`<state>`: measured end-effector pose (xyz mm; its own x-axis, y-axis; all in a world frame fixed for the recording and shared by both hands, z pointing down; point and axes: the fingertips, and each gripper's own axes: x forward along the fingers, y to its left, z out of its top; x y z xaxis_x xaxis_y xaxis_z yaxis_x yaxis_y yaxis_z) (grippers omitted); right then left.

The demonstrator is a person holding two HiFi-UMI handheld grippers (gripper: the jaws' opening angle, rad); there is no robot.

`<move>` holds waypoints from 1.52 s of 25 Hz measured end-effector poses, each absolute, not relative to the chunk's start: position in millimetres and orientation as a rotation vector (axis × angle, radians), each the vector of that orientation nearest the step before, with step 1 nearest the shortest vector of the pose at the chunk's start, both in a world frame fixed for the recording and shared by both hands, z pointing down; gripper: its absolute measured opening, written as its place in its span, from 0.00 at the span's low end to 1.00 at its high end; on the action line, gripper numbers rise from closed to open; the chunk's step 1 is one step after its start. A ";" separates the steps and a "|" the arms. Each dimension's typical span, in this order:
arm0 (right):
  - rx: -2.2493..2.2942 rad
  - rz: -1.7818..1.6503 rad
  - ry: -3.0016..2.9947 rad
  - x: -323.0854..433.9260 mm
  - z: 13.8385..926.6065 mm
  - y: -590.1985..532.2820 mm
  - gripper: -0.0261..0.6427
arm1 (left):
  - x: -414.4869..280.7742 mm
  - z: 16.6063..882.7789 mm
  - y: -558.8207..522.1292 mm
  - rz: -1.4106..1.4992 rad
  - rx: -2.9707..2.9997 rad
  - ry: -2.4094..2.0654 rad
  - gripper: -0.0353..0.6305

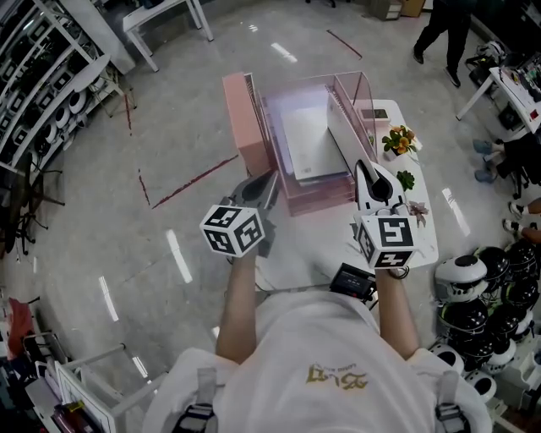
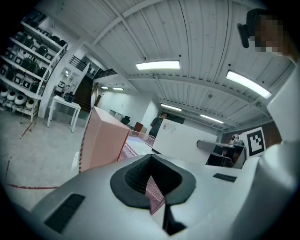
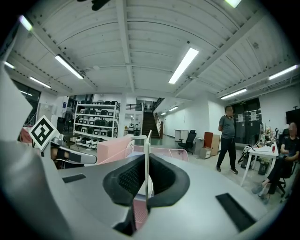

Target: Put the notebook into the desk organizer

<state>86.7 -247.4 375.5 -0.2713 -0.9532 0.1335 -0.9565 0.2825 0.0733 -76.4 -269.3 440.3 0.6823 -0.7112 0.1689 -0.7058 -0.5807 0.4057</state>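
Observation:
A pink desk organizer (image 1: 243,127) with clear pink walls stands on a small white table (image 1: 423,245). My right gripper (image 1: 368,169) is shut on the near edge of a white notebook (image 1: 347,139), which stands upright and slanted over the organizer's right part. The right gripper view shows that notebook (image 3: 146,159) edge-on between the pads. A white sheet (image 1: 304,144) lies flat inside the organizer. My left gripper (image 1: 264,184) hovers at the organizer's near left corner, shut, with nothing seen held. In the left gripper view the notebook (image 2: 183,143) rises to the right of the pink box (image 2: 103,140).
A small pot of flowers (image 1: 399,142) and little plants sit on the table's right edge. Several helmets (image 1: 473,287) are stacked on the floor at right. A person (image 1: 439,30) walks at the far back. Shelving lines the left wall; a white table (image 1: 161,21) stands far left.

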 end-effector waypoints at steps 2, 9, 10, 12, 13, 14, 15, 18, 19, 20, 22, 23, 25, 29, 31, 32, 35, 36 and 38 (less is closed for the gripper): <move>1.793 0.025 -2.390 85.5 376.4 -252.1 0.06 | -76.4 441.2 -272.8 -0.016 2.452 -1.097 0.07; 1.776 0.017 -2.389 82.3 377.6 -267.1 0.06 | -72.4 442.8 -283.0 -0.014 2.453 -1.082 0.07; 1.775 0.018 -2.393 81.7 377.6 -268.5 0.06 | -72.3 443.0 -283.6 -0.015 2.451 -1.081 0.07; 1.774 0.022 -2.405 80.5 378.2 -270.6 0.06 | -72.6 443.6 -284.7 -0.021 2.447 -1.078 0.07; 1.773 0.024 -2.410 79.7 378.5 -271.8 0.06 | -73.1 443.9 -285.4 -0.024 2.445 -1.078 0.07; 1.771 0.024 -2.413 78.9 378.6 -273.1 0.06 | -73.9 444.1 -286.4 -0.026 2.443 -1.079 0.07; 1.769 0.023 -2.416 77.9 378.5 -274.6 0.06 | -74.7 444.1 -287.3 -0.027 2.441 -1.082 0.07; 1.755 0.020 -2.423 74.8 379.1 -279.2 0.06 | -77.2 443.9 -288.9 -0.036 2.434 -1.089 0.07; 1.750 0.017 -2.425 73.6 379.5 -280.9 0.06 | -78.0 443.8 -289.4 -0.040 2.432 -1.090 0.07; 1.745 0.014 -2.427 72.3 380.0 -282.7 0.06 | -78.9 443.9 -289.8 -0.042 2.430 -1.093 0.07; 1.732 0.007 -2.428 69.1 381.2 -286.3 0.06 | -80.8 444.4 -290.4 -0.044 2.428 -1.098 0.07; 1.723 0.001 -2.427 67.2 381.9 -288.0 0.06 | -81.8 444.6 -290.7 -0.046 2.426 -1.101 0.07; 1.705 -0.010 -2.429 63.0 383.1 -291.1 0.06 | -83.3 444.6 -291.1 -0.051 2.423 -1.104 0.07; 1.686 -0.020 -2.437 57.8 385.4 -295.3 0.07 | -87.7 442.4 -291.5 -0.070 2.415 -1.109 0.07; 1.672 -0.022 -2.439 54.8 387.5 -297.8 0.07 | -91.1 441.7 -292.2 -0.076 2.413 -1.118 0.07; 1.665 -0.022 -2.439 53.1 388.6 -299.2 0.07 | -92.5 441.7 -292.5 -0.079 2.410 -1.122 0.07; 1.646 -0.018 -2.441 48.1 390.5 -303.6 0.07 | -94.8 442.0 -293.1 -0.081 2.405 -1.126 0.07; 1.640 -0.017 -2.441 46.6 390.8 -305.1 0.07 | -94.8 442.1 -293.3 -0.080 2.404 -1.126 0.07; 1.632 -0.011 -2.444 44.3 391.5 -307.6 0.07 | -94.7 442.3 -293.8 -0.079 2.403 -1.124 0.07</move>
